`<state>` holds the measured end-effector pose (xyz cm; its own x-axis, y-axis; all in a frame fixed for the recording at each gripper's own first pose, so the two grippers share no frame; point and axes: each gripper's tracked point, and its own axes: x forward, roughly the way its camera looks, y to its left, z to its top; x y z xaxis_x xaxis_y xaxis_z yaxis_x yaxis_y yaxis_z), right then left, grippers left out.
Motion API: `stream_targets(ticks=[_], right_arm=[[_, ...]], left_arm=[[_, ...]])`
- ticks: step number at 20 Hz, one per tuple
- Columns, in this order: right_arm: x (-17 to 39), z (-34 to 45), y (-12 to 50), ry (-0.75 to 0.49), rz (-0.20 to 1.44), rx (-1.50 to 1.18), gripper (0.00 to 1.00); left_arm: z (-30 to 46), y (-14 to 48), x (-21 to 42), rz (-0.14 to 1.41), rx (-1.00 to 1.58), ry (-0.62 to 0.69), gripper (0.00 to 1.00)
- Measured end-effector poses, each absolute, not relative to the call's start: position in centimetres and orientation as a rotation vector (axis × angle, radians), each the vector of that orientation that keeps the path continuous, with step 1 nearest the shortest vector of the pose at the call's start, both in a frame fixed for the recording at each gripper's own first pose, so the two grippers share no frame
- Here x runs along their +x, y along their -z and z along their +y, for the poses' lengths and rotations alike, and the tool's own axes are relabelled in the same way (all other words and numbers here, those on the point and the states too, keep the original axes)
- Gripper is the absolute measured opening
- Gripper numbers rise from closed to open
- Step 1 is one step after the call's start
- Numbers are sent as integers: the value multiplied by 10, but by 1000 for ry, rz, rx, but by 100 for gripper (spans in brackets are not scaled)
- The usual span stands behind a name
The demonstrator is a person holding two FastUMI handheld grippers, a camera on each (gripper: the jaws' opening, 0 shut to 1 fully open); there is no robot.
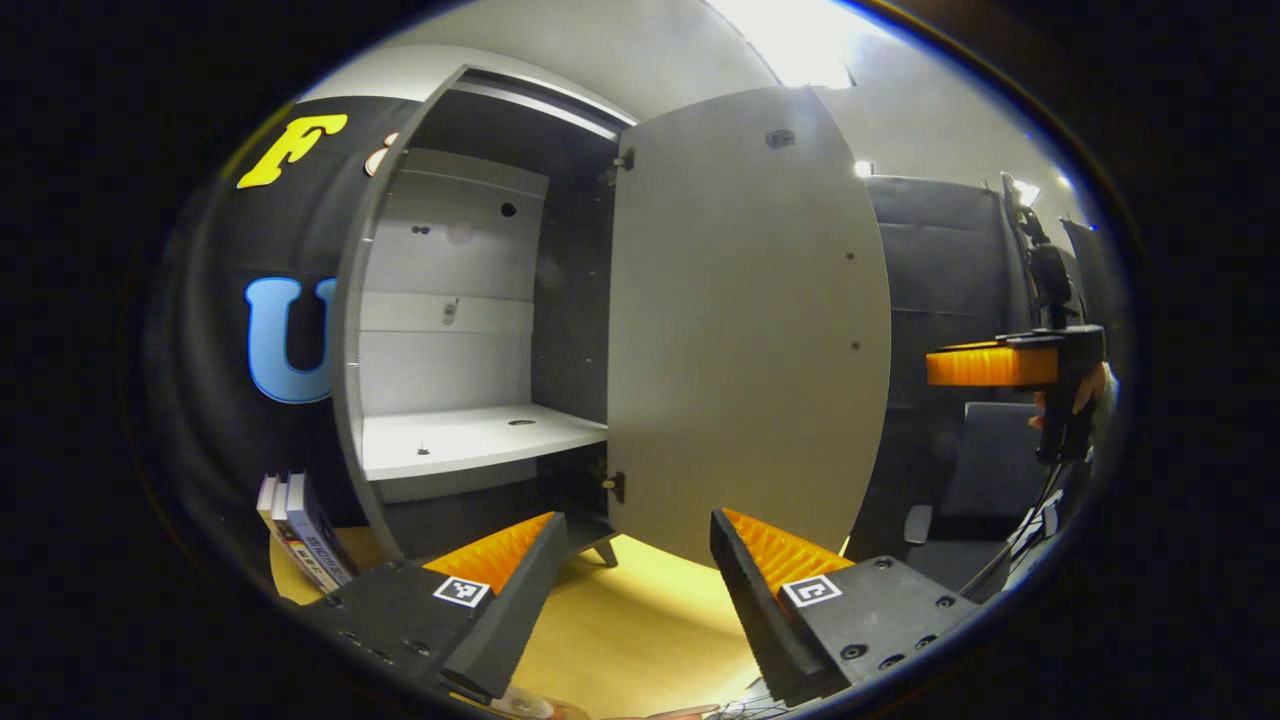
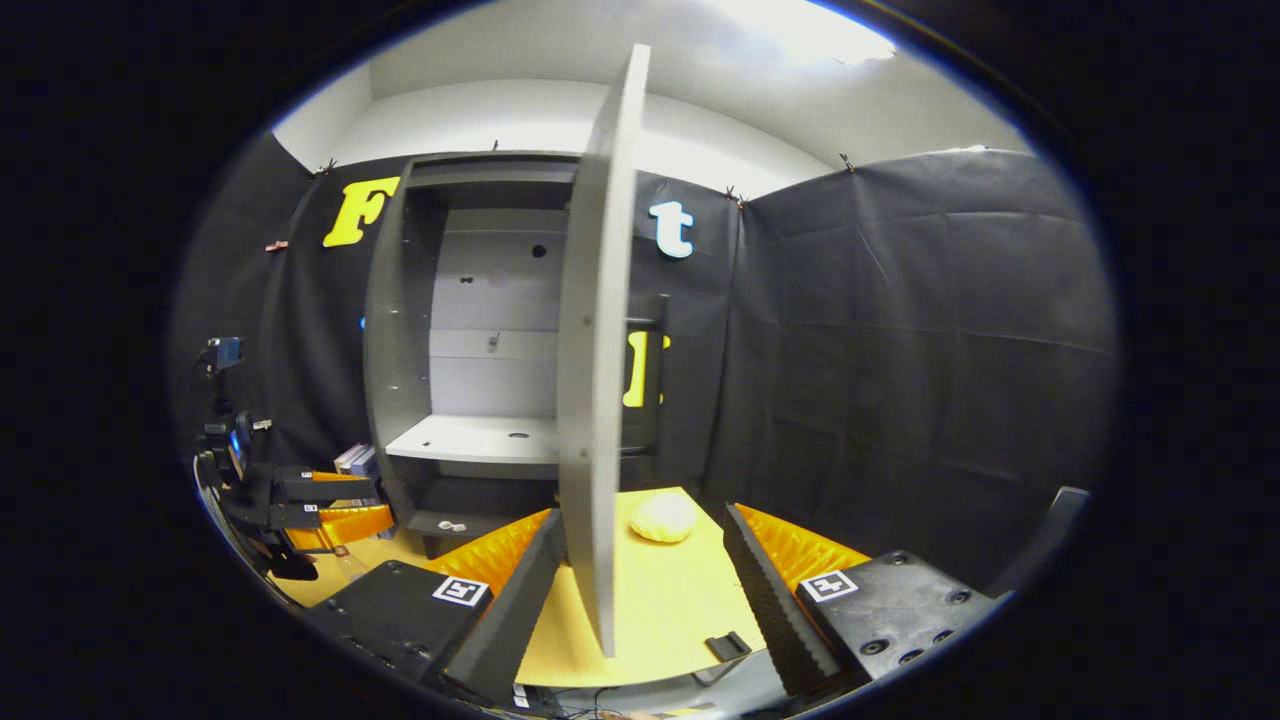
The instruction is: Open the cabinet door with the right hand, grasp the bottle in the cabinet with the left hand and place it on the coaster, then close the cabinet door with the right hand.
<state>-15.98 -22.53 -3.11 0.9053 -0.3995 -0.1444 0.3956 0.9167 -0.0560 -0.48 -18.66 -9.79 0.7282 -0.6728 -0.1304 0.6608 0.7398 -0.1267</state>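
Note:
The grey cabinet (image 1: 350, 330) stands open, and its white shelf (image 1: 470, 435) shows a bare top with a small dark hole. Its door (image 1: 745, 320) is swung wide toward me. My left gripper (image 1: 635, 520) is open and faces the cabinet's lower front with nothing between its fingers. My right gripper (image 2: 642, 512) is open too; the door's edge (image 2: 597, 400) stands upright between its fingers, touching neither. A pale round thing (image 1: 520, 705) peeks in at the bottom edge of the left gripper view; I cannot tell what it is.
Several books (image 1: 300, 530) lean to the left of the cabinet on the yellow table (image 2: 660, 590). A pale yellow lump (image 2: 665, 517) lies behind the door, and a small black item (image 2: 727, 645) sits near the table's front edge. Black cloth walls close in the booth.

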Motion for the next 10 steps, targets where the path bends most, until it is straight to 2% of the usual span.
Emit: stream_targets(ticks=[3, 10], right_arm=[[-148, -246, 18, 356, 107, -35, 96], [-109, -257, 17, 179, 60, -8, 97]], left_arm=[[-222, 78, -2, 160, -125, 768, 90], [-242, 73, 15, 135, -104, 688, 90]])
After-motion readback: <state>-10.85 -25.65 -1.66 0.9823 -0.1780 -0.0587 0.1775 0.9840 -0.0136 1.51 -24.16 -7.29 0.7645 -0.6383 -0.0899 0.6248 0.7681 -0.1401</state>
